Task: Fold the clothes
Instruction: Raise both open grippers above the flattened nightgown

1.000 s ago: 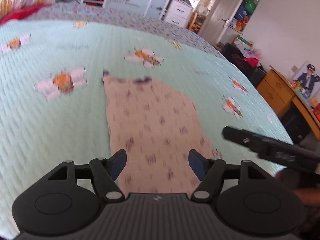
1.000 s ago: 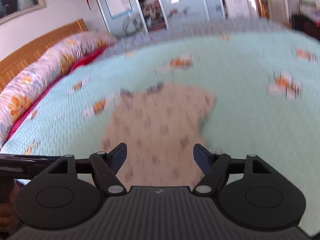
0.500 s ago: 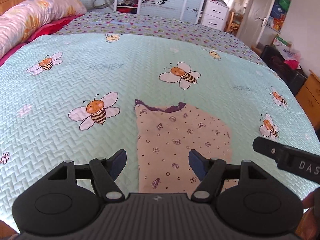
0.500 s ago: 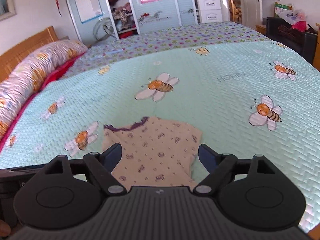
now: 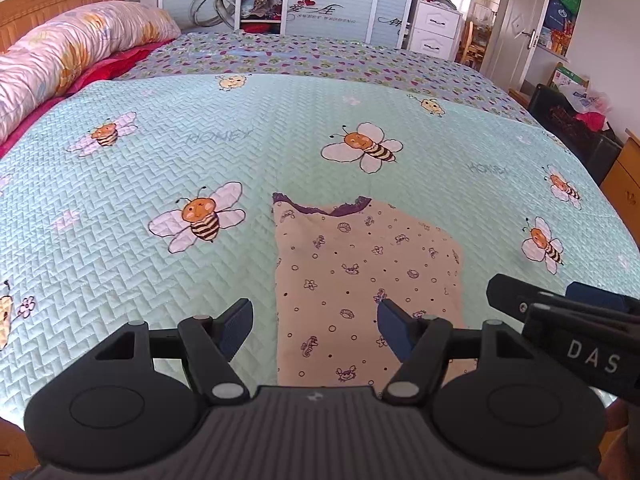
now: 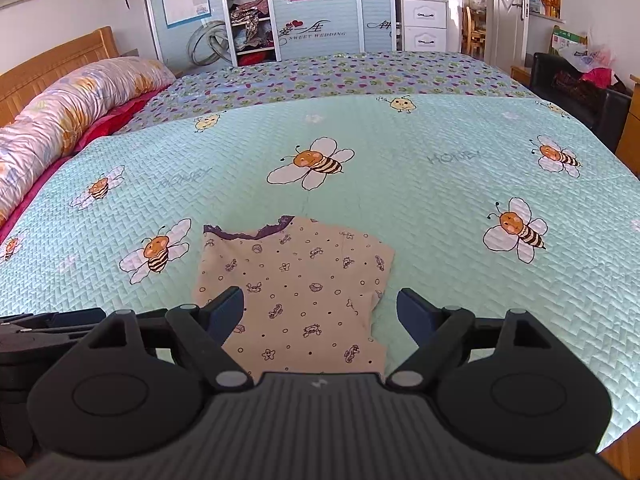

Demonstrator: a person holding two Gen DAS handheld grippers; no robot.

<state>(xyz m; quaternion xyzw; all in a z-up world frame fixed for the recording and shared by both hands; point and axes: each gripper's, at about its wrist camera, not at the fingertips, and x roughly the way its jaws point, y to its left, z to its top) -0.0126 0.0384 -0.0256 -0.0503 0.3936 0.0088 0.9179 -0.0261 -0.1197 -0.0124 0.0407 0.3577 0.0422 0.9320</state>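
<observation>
A beige garment (image 5: 360, 280) with small purple prints and a purple collar lies folded flat on the mint bedspread (image 5: 160, 160), near the bed's front edge. My left gripper (image 5: 314, 330) hangs above its near left part, open, nothing between the blue pads. The right gripper (image 5: 560, 320) shows at the right edge of the left wrist view. In the right wrist view the garment (image 6: 304, 288) lies just ahead, and my right gripper (image 6: 320, 314) is open and empty above its near end. The left gripper (image 6: 52, 328) shows at the lower left there.
A long floral pillow (image 5: 60, 52) and a wooden headboard (image 5: 52, 4) line the left side. A wardrobe (image 6: 280, 4) stands behind the bed. A dark chair with bags (image 6: 572, 84) and a wooden cabinet (image 5: 624, 184) stand at the right.
Both grippers have risen and drawn back from the garment, tilting up so more of the bed and room shows. The garment lies still; both stay open.
</observation>
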